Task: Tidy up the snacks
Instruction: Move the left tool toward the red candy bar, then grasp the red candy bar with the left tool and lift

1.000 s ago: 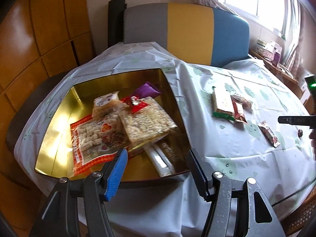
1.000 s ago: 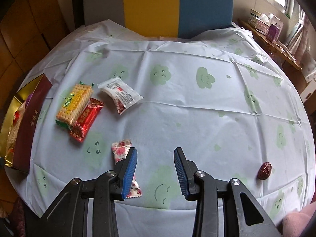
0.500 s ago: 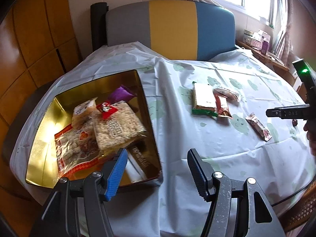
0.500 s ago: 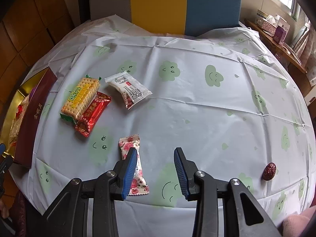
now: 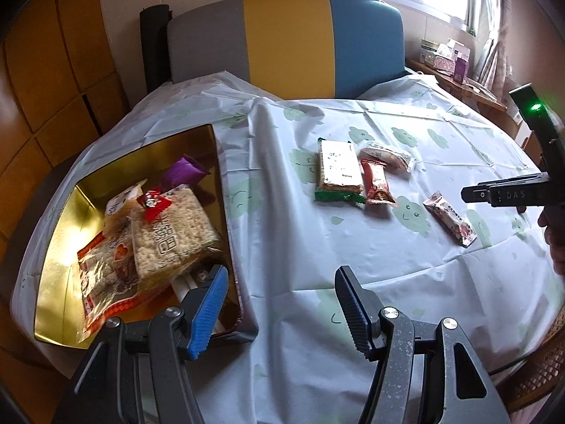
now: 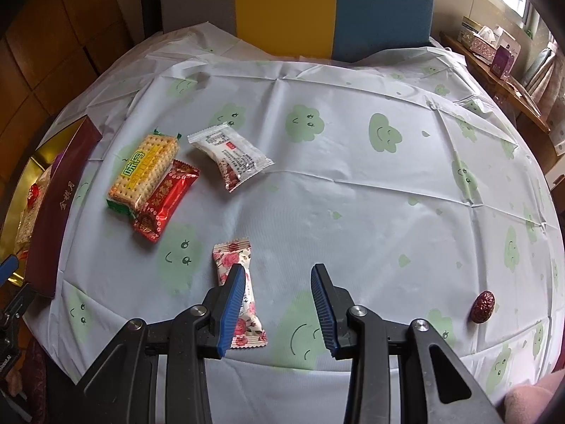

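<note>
- In the right wrist view our right tool [image 6: 277, 304] stands wide apart and empty at the lower centre of the frame, above the tabletop [image 6: 353, 194] with its cloud-print cloth.
- The rose-print candy [image 6: 238, 291] lies on the cloth partly behind that tool's left finger, not between the two fingers; we cannot tell whether the finger touches it.
- Toward the upper left of that frame lies the cracker pack [image 6: 144, 171], with the red wrapper [image 6: 166, 199] touching its right side; the white packet [image 6: 231, 157] sits just beside them, apart.
- A small red date [image 6: 483, 306] rests alone at the lower right, well apart from the tool.
- In the left wrist view our left tool [image 5: 279, 305] is also spread wide and holds nothing, at the lower centre of the frame.
- Its blue finger hangs over the near right corner of the gold tin [image 5: 56, 282], which fills the left of the frame.
- Inside the tin lie a puffed-rice bag [image 5: 173, 233], a red-edged bag [image 5: 102, 279] partly under it, and a purple wrapper [image 5: 185, 171] at the far end.
- The loose snacks sit at the right of that frame, well beyond the left tool.
</note>
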### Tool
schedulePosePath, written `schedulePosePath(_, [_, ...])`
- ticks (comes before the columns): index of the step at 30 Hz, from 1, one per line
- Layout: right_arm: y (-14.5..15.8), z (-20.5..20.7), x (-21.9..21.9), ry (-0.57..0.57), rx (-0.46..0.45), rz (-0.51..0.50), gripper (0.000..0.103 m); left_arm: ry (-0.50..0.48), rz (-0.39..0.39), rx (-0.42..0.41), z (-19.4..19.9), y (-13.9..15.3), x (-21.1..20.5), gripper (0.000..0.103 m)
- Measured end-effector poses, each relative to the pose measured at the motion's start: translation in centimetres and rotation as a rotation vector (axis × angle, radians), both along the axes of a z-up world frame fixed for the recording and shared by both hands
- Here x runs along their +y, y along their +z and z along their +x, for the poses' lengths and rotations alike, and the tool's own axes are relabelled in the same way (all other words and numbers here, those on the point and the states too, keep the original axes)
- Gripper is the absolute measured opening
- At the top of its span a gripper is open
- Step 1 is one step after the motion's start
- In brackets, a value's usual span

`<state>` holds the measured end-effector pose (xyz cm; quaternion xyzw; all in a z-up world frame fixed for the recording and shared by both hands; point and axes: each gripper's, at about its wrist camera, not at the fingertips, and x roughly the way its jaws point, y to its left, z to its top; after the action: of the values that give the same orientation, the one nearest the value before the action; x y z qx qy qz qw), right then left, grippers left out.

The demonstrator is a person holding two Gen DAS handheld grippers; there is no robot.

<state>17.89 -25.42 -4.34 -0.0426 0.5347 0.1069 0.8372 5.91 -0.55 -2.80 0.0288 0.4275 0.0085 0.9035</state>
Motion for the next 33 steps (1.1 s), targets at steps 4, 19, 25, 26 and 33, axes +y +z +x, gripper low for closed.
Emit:
schedulePosePath(4, [-0.3,-0.1,0.4,0.021,0.013,-0.011,0.039,-0.014,-0.002,0.007,0.8,0.0,-0.6,0.064])
schedulePosePath(19, [-1.1,0.0,0.3,0.005,0.044,-0.031,0.039,-0.129,-0.02,0.034,6.0,-0.4,-4.9,0.064])
schedulePosePath(25, [-1.5,0.2,-0.2,-0.028,0.057,-0.054,0.039,-0.214,-0.051,0.075,8.9,-1.2,-6.8,0.054])
schedulePosePath(26, [-1.5,0.3,-0.6,-0.046,0.055,-0.05,0.039,-0.226,-0.06,0.085,9.3,-1.4,-6.9,0.05])
schedulePosePath(33, [-0.9,0.7,-3.0,-0.163,0.034,-0.001,0.039,-0.279,-0.102,0.139,12.3,-2.9,-8.0,0.04])
